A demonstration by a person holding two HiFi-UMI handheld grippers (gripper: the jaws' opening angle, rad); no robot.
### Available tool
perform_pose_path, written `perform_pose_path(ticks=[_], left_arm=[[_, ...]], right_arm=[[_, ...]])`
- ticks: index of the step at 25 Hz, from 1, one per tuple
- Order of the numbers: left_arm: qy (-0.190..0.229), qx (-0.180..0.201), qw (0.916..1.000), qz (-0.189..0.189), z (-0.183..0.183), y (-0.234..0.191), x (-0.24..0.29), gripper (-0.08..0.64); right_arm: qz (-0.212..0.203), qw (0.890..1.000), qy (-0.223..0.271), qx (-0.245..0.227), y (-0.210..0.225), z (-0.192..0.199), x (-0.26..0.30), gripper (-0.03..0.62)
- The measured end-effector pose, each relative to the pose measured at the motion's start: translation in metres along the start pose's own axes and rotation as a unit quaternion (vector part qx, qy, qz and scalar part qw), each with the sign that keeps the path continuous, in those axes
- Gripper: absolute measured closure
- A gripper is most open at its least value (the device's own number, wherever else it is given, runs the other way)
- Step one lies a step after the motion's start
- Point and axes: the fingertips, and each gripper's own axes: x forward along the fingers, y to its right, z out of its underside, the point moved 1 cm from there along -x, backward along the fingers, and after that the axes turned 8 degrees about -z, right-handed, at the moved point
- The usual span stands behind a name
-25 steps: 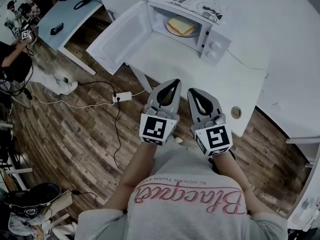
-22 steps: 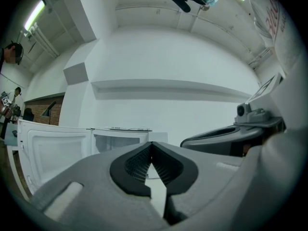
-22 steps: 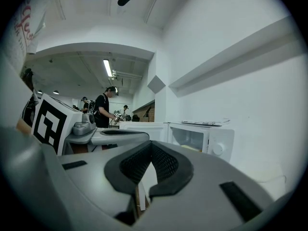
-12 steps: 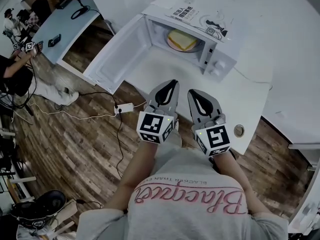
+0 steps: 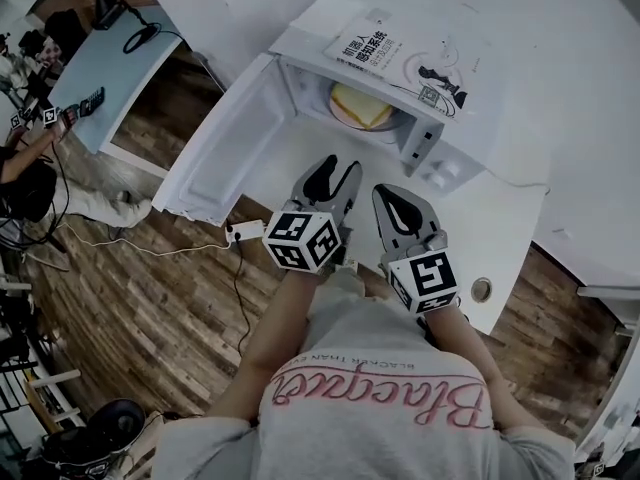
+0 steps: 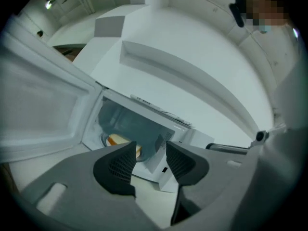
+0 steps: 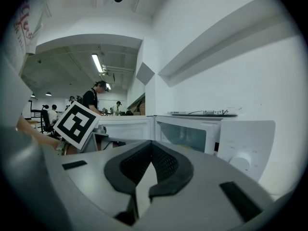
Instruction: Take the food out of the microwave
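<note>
A white microwave (image 5: pixel 430 133) stands on the white table (image 5: pixel 505 218) with its door (image 5: pixel 225 143) swung wide to the left. Inside it, a slice of bread lies on a plate (image 5: pixel 360 106); the left gripper view catches the same plate of food (image 6: pixel 118 139) just past the jaws. My left gripper (image 5: pixel 330 168) hovers in front of the cavity, rolled to one side. Its jaws are opening, and nothing is between them (image 6: pixel 150 150). My right gripper (image 5: pixel 395 200) is beside it, short of the control panel, shut and empty (image 7: pixel 150 150).
A book (image 5: pixel 375 38) and a cable lie on top of the microwave. The table has a round cable hole (image 5: pixel 482 289) near its front edge. A power strip (image 5: pixel 245 231) lies on the wooden floor. People sit at a desk (image 5: pixel 100 68) at far left.
Both grippers have moved forward over the table toward the open microwave. The left one has rolled sideways and its jaws have parted.
</note>
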Motion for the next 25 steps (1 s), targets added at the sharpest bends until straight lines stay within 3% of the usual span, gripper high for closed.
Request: perform_pose_path(ticks=[5, 12, 15, 25], left_arm=[[-0.047, -0.136, 0.9895, -0.012, 0.021, -0.038, 0.039, 0.362], [-0.100, -0.285, 0.9522, -0.046, 0.048, -0.084, 0.087, 0.361], [-0.111, -0.322, 0.9386, -0.055, 0.053, -0.097, 0.108, 0.361], [-0.163, -0.395, 0.8988, -0.100, 0.078, -0.122, 0.149, 0.362]], right_arm=[[0.003, 1.000, -0.015, 0.014, 0.015, 0.009, 0.021, 0.583], [0.011, 0.999, -0.030, 0.028, 0.037, 0.020, 0.046, 0.583], [0.015, 0.999, -0.039, 0.035, 0.046, 0.025, 0.055, 0.583], [0.025, 0.997, -0.064, 0.045, 0.062, 0.041, 0.070, 0.583]])
